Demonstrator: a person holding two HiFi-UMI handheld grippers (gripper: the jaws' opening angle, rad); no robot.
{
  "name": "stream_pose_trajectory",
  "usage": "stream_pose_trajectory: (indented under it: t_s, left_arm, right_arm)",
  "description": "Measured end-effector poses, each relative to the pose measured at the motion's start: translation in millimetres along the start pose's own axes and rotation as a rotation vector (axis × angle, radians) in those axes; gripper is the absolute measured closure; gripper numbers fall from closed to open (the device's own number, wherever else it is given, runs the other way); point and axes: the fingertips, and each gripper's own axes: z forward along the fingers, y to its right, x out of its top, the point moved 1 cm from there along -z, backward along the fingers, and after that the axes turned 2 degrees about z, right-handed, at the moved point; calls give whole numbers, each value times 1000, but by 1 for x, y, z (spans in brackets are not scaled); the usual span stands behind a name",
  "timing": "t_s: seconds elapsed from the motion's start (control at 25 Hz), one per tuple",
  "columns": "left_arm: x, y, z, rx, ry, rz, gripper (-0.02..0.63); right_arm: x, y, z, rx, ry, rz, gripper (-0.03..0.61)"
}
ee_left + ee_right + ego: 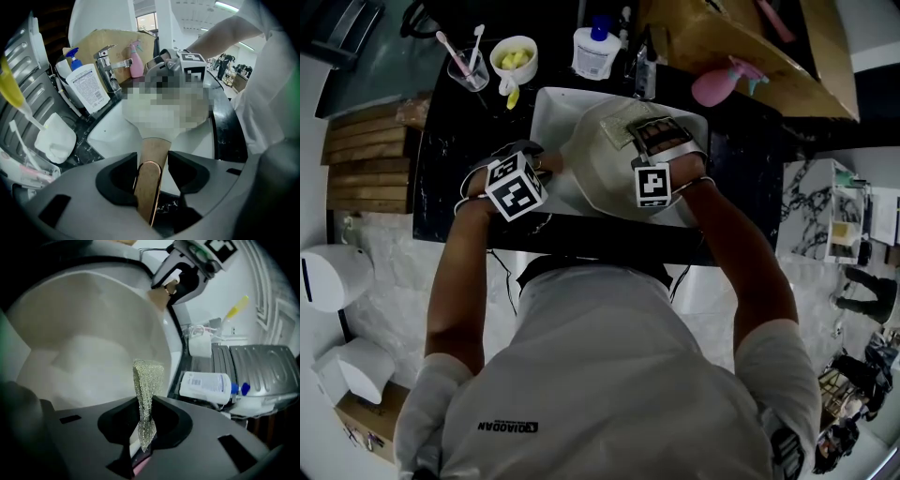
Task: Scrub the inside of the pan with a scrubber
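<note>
Person leans over a white sink (546, 108) set in a black marble table (750, 159). The cream pan (595, 178) sits tilted in the sink, inside facing the right side.

The left claw (152, 174) is clamped narrow on the tan handle (149, 187), which stands on edge between the jaws. Past the handle, most of the pan body is covered by a blurred patch in the left gripper view.

The right claw (145, 416) is closed on a silvery mesh scrubber (146, 385). The scrubber stands upright out of the jaws, its top edge in front of the pan's inner wall (84, 333). Whether it touches the wall cannot be told. In the head view the right claw and hand cover the right part of the pan.

Around the sink:
- A tap (110, 70) stands at the back rim of the sink.
- A white soap bottle (596, 52) with a blue cap is just beside the tap.
- A pink spray bottle (722, 82) is to the right of those, against a cardboard box (741, 47).
- A bowl (514, 58) with yellow pieces is on the back left of the table.
- A clear cup (467, 70) holding toothbrushes is next to the bowl.
- A ribbed metal rack (267, 366) lies past the soap bottle in the right gripper view.
</note>
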Motion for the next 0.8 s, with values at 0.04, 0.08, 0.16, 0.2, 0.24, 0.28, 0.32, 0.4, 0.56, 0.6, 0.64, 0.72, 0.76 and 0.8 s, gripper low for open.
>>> stream_pose_trajectory:
  t_s: [0.04, 0.08, 0.16, 0.2, 0.24, 0.28, 0.32, 0.4, 0.56, 0.6, 0.64, 0.72, 0.76, 0.8]
  left_arm:
    - [0, 0, 0, 0, 0, 0, 397]
    - [0, 0, 0, 0, 0, 1, 397]
    - [0, 0, -1, -1, 0, -1, 397]
    - [0, 0, -1, -2, 0, -2, 397]
    - [0, 0, 0, -3, 0, -3, 397]
    - [0, 0, 0, -3, 0, -3, 397]
    - [0, 0, 0, -3, 0, -3, 397]
    - [0, 0, 0, -3, -1, -3, 397]
    - [0, -1, -1, -3, -1, -3, 397]
    - [0, -1, -1, -3, -1, -2, 397]
    - [0, -1, -1, -3, -2, -2, 397]
    - [-1, -1, -1, -3, -4, -4, 397]
    - [-1, -1, -1, -3, -5, -6, 397]
    - [-1, -1, 0, -4, -5, -6, 397]
  right_arm:
    - [5, 3, 3, -19, 1, -46, 495]
    - [8, 4, 8, -38, -8, -106, 495]
    - [9, 3, 20, -49, -33, -204, 495]
    - [9, 1, 26, -41, -36, -221, 495]
    - [10, -1, 31, -27, -35, -224, 495]
    - [9, -4, 35, -12, -35, -225, 495]
    - [8, -6, 39, 2, -38, -226, 495]
    - [2, -11, 46, 27, -48, -227, 495]
    - [-11, -16, 58, 57, -72, -218, 495]
    - [-14, -17, 60, 62, -75, -214, 495]
    - [-15, -18, 62, 67, -77, -210, 494]
    - [-19, -19, 66, 78, -86, -201, 494]
    - [-21, -20, 67, 86, -94, -198, 494]
    - [-24, -23, 68, 97, -105, -195, 495]
